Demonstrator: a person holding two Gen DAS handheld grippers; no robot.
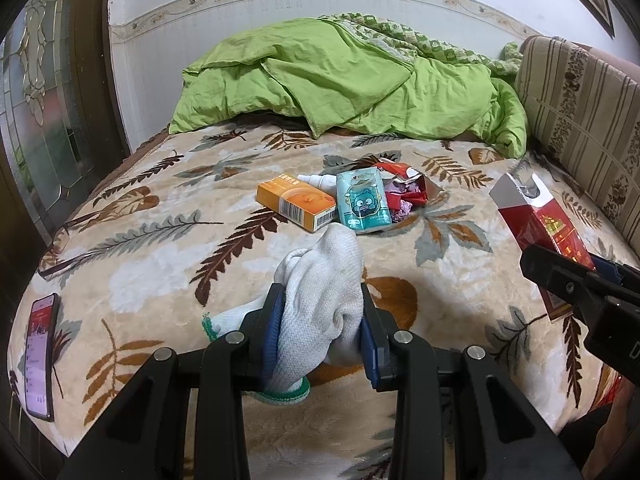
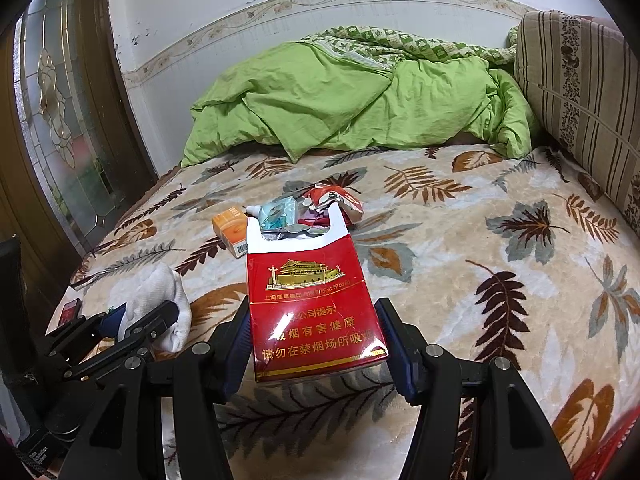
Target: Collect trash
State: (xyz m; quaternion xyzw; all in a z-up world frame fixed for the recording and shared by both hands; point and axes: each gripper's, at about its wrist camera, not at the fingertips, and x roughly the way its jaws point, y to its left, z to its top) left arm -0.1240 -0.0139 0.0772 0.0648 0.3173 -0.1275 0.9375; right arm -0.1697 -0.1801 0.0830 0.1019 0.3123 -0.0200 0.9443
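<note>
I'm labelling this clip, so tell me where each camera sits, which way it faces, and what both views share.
Left wrist: sits on the left hand-held gripper, facing across the leaf-patterned bed blanket toward the wall; its fingers clamp a white knitted glove; the right hand-held gripper enters at the right edge.
Right wrist: sits on the right hand-held gripper, facing the same way; its fingers clamp a red opened cigarette pack; the left hand-held gripper shows lower left.
Shared: orange cardboard box, green crumpled duvet, glove, pack.

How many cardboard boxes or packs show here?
2: a red cigarette pack clamped in the right gripper, and an orange box lying in the pile mid-bed. The crumpled wrappers may hide more.
</note>
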